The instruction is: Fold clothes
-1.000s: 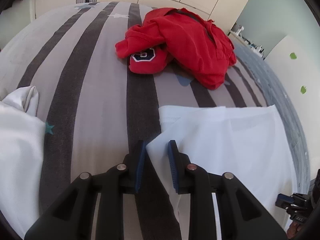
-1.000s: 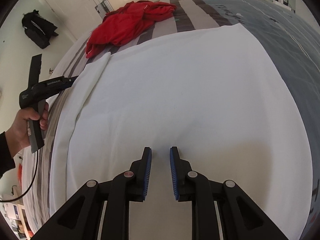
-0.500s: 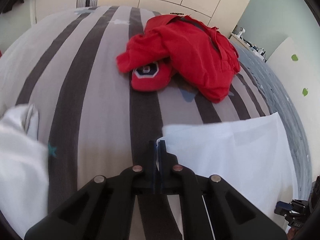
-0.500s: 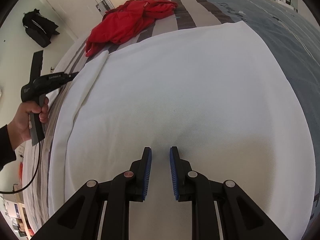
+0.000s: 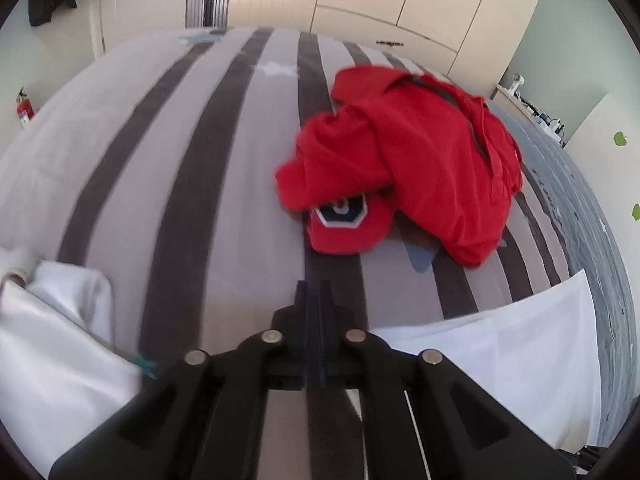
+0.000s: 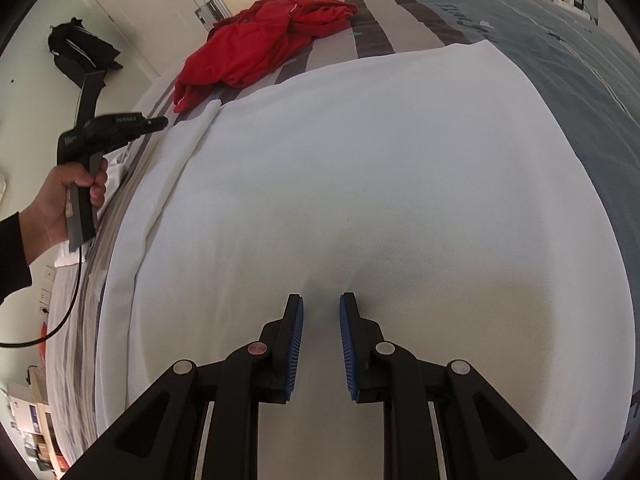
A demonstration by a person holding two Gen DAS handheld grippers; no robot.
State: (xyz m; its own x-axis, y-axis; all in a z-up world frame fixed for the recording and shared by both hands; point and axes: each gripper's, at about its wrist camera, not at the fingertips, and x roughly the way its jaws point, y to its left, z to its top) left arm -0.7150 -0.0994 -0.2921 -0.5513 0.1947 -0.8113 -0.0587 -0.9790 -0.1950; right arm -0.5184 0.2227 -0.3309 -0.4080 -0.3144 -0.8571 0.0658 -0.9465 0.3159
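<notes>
- Left wrist view: left gripper (image 5: 314, 296) jaws clenched together, no gap. White cloth (image 5: 500, 348) edge runs to the fingers from 4 o'clock; cannot tell if the fabric is pinched, as the contact pt is hidden by the fingers.
- Red garment (image 5: 412, 168) lies crumpled at 1 o'clock on the striped bed (image 5: 180, 184), well apart from the gripper. Second white item (image 5: 52, 344) at 8 o'clock.
- Right wrist view: right gripper (image 6: 320, 316) jaws partly apart, nothing seen between pads; tips sit at the white cloth (image 6: 360, 184), which lies spread flat across the bed.
- Folded strip along cloth's edge at 10 o'clock. Red garment (image 6: 256, 48) at 11 o'clock, beyond the cloth.
- Hand (image 6: 64, 200) at 9 o'clock grips the left gripper's handle.
</notes>
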